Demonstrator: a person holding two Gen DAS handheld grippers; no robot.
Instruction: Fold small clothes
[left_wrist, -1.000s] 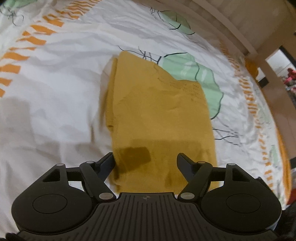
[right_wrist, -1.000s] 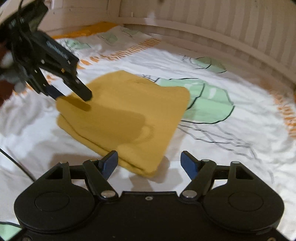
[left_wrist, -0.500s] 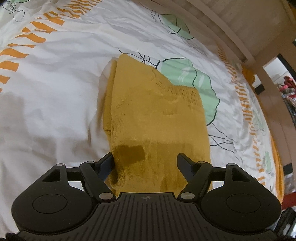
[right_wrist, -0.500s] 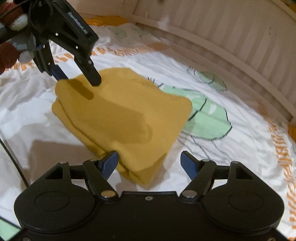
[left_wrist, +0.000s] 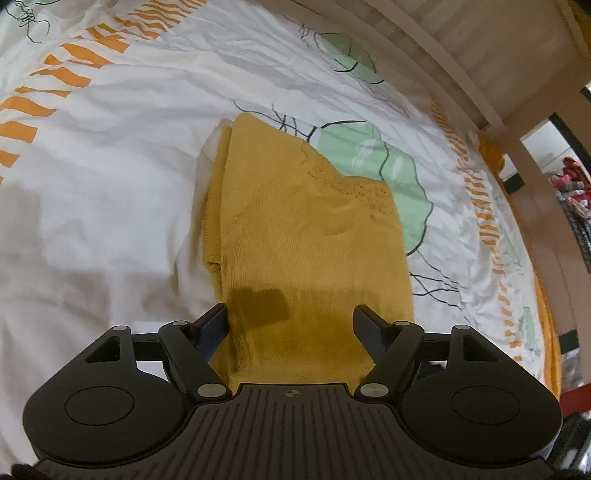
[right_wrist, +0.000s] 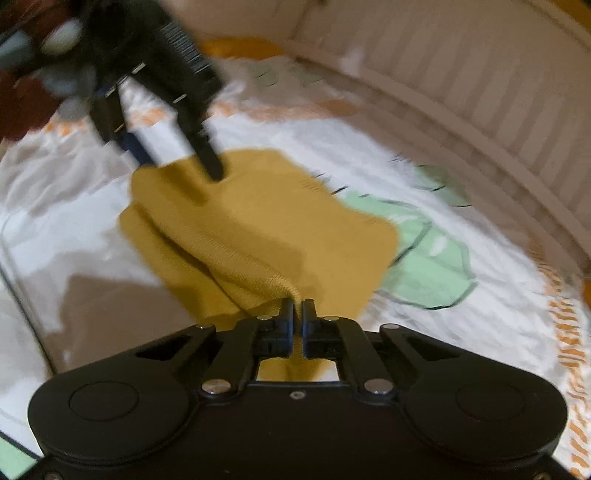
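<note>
A mustard-yellow knit garment (left_wrist: 306, 243) lies folded on the white printed bedsheet (left_wrist: 110, 192). My left gripper (left_wrist: 291, 325) is open, its fingers straddling the garment's near end just above it. In the right wrist view the garment (right_wrist: 266, 229) fills the middle, and my right gripper (right_wrist: 298, 306) is shut on its near corner. The left gripper (right_wrist: 177, 155) shows there too, blurred, over the garment's far left end.
A slatted wooden bed rail (right_wrist: 461, 85) curves round the far side. The sheet has green leaf prints (left_wrist: 373, 158) and orange stripes (left_wrist: 66, 74). A doorway with clutter (left_wrist: 569, 177) is at the right.
My right gripper has moved forward and closed on the garment's near corner; it was open before. The left gripper stays open and has held its place over the garment.
</note>
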